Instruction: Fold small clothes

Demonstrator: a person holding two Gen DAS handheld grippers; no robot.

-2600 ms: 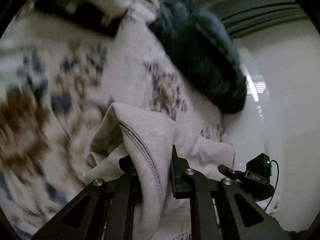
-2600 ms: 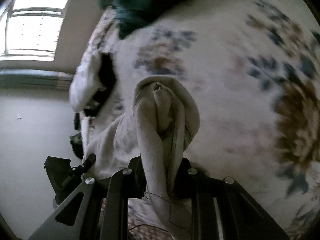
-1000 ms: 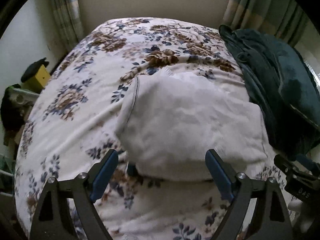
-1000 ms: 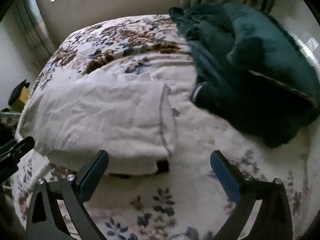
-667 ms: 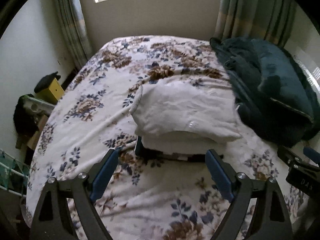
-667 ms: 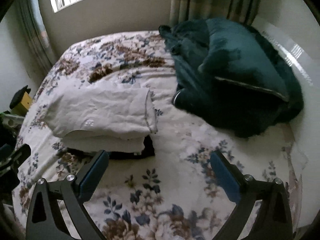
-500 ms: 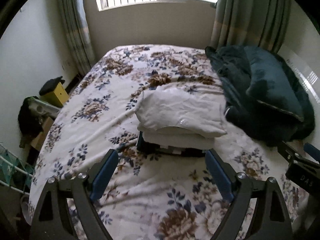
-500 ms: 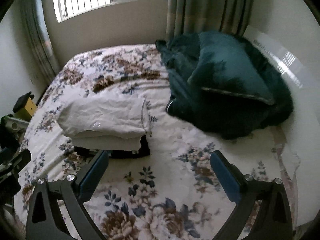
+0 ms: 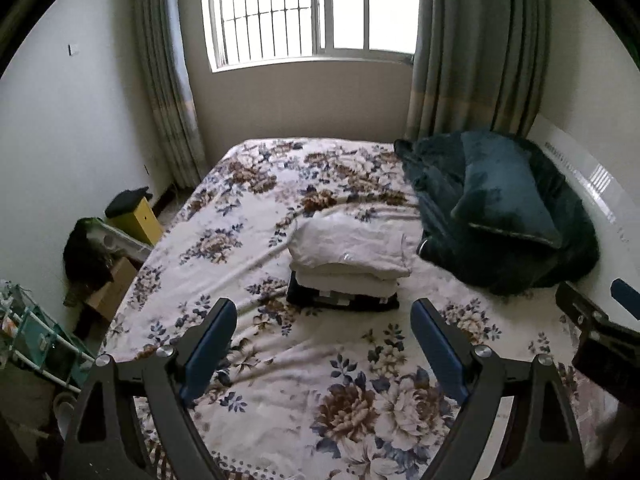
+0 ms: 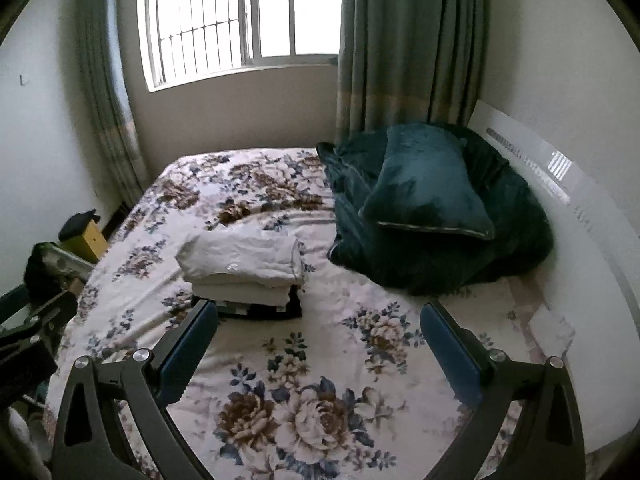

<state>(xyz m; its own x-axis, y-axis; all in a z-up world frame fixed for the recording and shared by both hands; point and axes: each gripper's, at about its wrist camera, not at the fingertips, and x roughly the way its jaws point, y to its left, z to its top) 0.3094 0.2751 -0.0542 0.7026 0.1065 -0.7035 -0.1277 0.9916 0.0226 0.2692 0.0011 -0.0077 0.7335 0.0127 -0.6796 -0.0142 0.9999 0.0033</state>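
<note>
Clothes [image 9: 348, 250] lie folded flat, soft creased rectangles, stacked.

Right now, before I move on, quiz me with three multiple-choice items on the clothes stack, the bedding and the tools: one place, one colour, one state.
1. Where does the folded white cotton garment lie?
A. on top of the clothes stack
B. on the dark green pillow
C. on the floor

2. What colour is the folded garment at the bottom of the stack?
A. yellow
B. black
C. red

3. How do the left tool and right tool stand?
A. both open, holding nothing
B. both shut on cloth
C. only the left open

Answers: 1 A, it tops the pile on the floral bedsheet, beside the plush dark green pillow. 2 B, a black layer shows under the white ones. 3 A, the blue pads stand wide apart, with nothing between.
</note>
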